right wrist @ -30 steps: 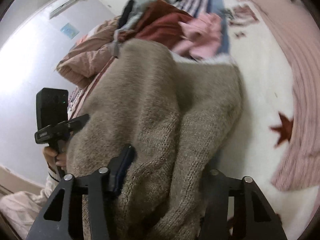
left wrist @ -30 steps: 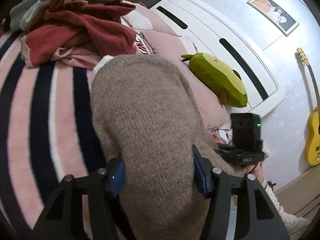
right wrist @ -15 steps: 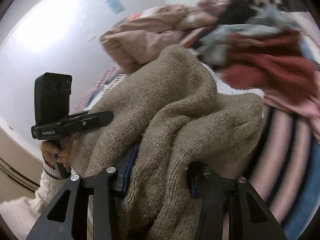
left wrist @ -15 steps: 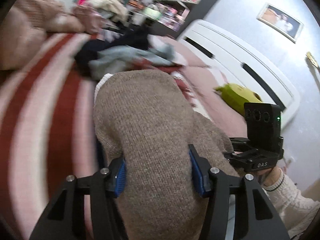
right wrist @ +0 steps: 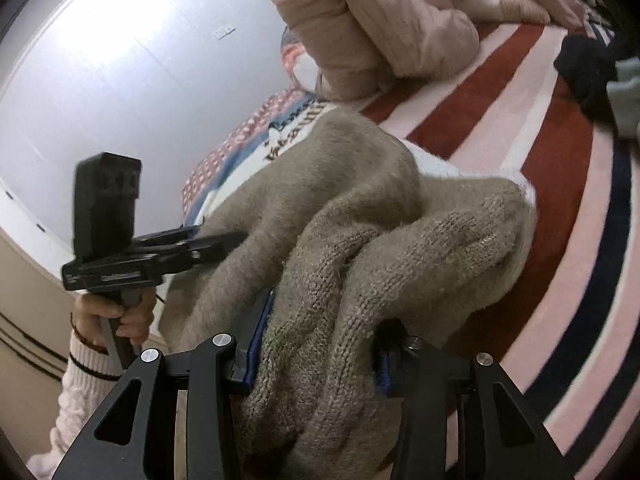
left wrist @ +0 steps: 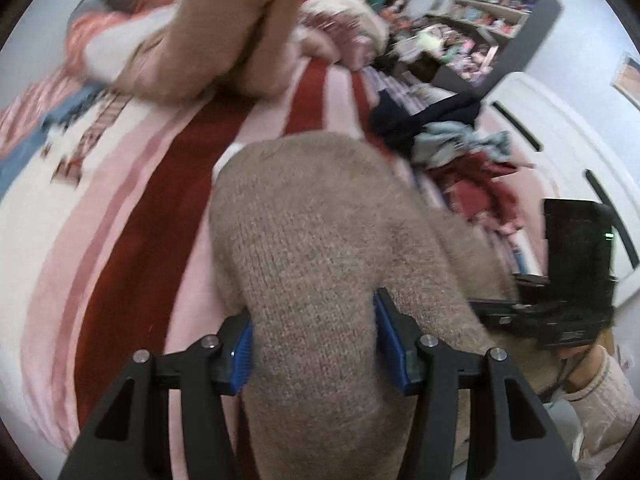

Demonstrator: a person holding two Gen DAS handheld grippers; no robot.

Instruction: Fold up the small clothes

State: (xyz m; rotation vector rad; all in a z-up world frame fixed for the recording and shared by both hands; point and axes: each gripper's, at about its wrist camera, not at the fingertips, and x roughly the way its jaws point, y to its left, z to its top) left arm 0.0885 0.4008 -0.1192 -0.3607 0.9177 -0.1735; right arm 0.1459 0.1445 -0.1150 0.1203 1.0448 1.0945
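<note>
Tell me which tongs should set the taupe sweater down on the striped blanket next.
Probably left. The left tongs grip a smooth fold of the taupe sweater over open striped blanket; the right tongs hold bunched knit.

We see the bulky taupe knitted sweater running past the bottom edge of both wrist views, so its lower part is cut off. It covers the gap between the blue pads of the left gripper, and in the right wrist view it hides most of the far pad of the right gripper. Beyond the sweater, the pile of dark, grey-blue and red clothes is smeared by motion blur; we cannot tell single garments apart. The cluttered dark shelf behind that pile is too blurred to read.
</note>
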